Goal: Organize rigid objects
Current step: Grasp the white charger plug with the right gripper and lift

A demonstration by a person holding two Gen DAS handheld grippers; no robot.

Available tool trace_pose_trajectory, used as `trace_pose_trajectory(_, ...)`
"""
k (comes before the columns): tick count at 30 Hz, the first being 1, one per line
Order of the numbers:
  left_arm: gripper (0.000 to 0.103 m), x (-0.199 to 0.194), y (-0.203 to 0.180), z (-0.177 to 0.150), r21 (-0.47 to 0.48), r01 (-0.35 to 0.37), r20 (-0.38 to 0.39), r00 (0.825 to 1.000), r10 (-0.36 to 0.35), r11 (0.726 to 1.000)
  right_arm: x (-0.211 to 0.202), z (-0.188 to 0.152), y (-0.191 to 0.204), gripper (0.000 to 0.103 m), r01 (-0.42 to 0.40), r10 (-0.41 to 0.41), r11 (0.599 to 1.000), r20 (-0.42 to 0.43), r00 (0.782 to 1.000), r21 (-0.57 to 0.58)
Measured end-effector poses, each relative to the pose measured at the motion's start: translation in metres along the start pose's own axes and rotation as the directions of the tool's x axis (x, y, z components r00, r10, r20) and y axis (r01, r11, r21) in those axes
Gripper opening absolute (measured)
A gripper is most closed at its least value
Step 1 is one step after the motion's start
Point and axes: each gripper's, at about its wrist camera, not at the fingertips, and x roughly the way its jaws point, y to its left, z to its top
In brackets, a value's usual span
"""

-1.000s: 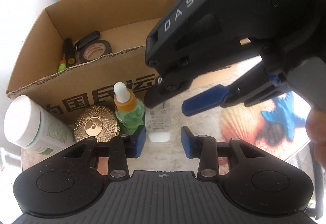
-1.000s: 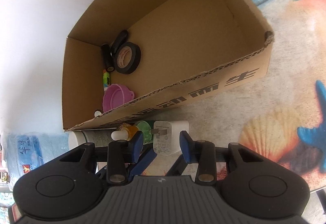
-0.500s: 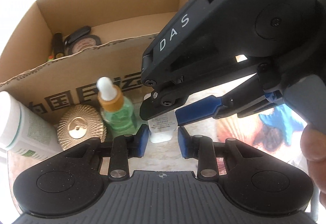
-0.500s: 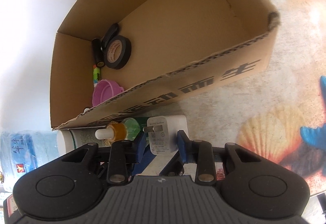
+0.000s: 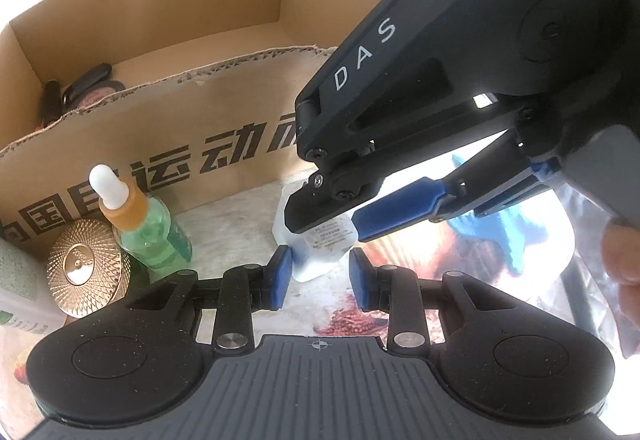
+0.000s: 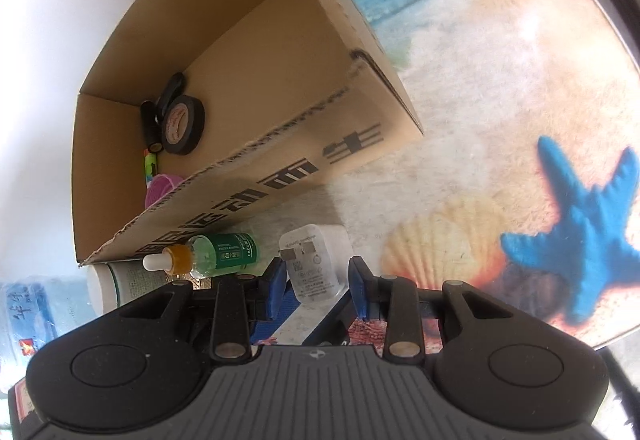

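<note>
A tape roll [image 6: 183,124] and small items are already boxed [image 6: 256,51]; the white charger [image 6: 316,264] is bracketed, ungripped, by the right claw [image 6: 316,292]. The left claw [image 5: 318,276] is released; bottles remain.

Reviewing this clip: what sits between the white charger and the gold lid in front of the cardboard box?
The green dropper bottle stands between the white charger and the gold lid, as the left wrist view shows.

My right gripper's black body [image 5: 460,79] covers most of the white plug-in charger block [image 5: 320,256]. The tall brown cardboard box wall [image 6: 240,199] half hides a pink round container [image 6: 160,187]. The white cylindrical bottle [image 5: 16,288] is cropped.
</note>
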Motion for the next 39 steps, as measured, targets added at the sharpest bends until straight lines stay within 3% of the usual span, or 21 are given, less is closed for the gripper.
trace_pose_trajectory(6,0.031,0.006,0.003,0.002,-0.009,-0.004,-0.007,1.000,0.004,1.000,0.009,0.000,0.012,0.039,0.043,-0.043,0.998,-0.001,0.999,-0.047)
trace_pose_trajectory(19,0.031,0.005,-0.007,-0.003,0.032,-0.027,0.013,1.000,0.027,0.999,0.026,0.004,0.014,0.040,0.045,-0.045,0.999,0.041,0.998,-0.006)
trace_pose_trajectory(39,0.031,-0.021,-0.023,-0.010,0.049,0.019,0.013,1.000,-0.020,0.999,0.010,0.000,0.013,0.039,0.064,-0.065,0.998,0.040,0.997,0.027)
